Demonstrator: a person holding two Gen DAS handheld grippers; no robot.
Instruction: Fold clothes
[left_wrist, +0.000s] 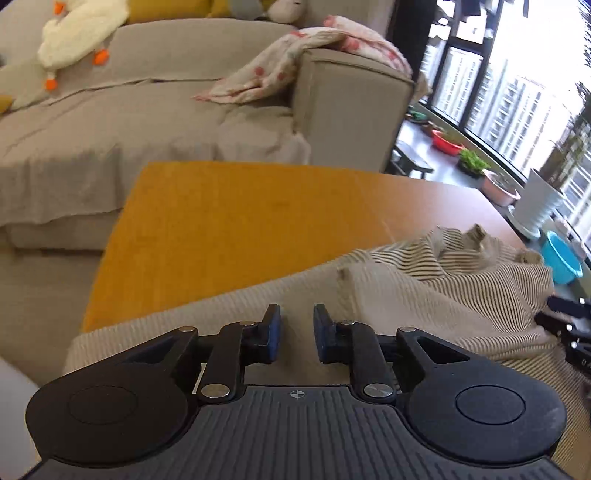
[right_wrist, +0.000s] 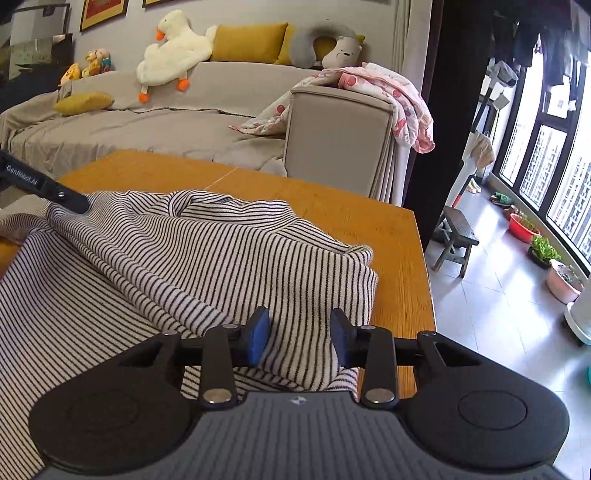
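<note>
A black-and-white striped garment (right_wrist: 192, 254) lies rumpled across the orange wooden table (right_wrist: 332, 206). My right gripper (right_wrist: 300, 334) hovers open just above a bunched fold near the garment's right edge, blue pads apart, nothing pinched. My left gripper (left_wrist: 297, 332) is open too, low over the garment's (left_wrist: 461, 280) flat left part, its blue pads (left_wrist: 275, 332) spread with cloth showing between them. The left tool's black finger (right_wrist: 55, 192) reaches in over the cloth at the left of the right wrist view. The right gripper's tip (left_wrist: 565, 317) shows at the right edge of the left wrist view.
A grey sofa (right_wrist: 332, 133) stands right behind the table with a pink patterned blanket (right_wrist: 395, 99) over its arm and a white plush duck (right_wrist: 173, 48). To the right, a small wooden stool (right_wrist: 456, 236), plant pots (right_wrist: 522, 227) and a blue basin (left_wrist: 561, 258) sit on the tiled floor by the windows.
</note>
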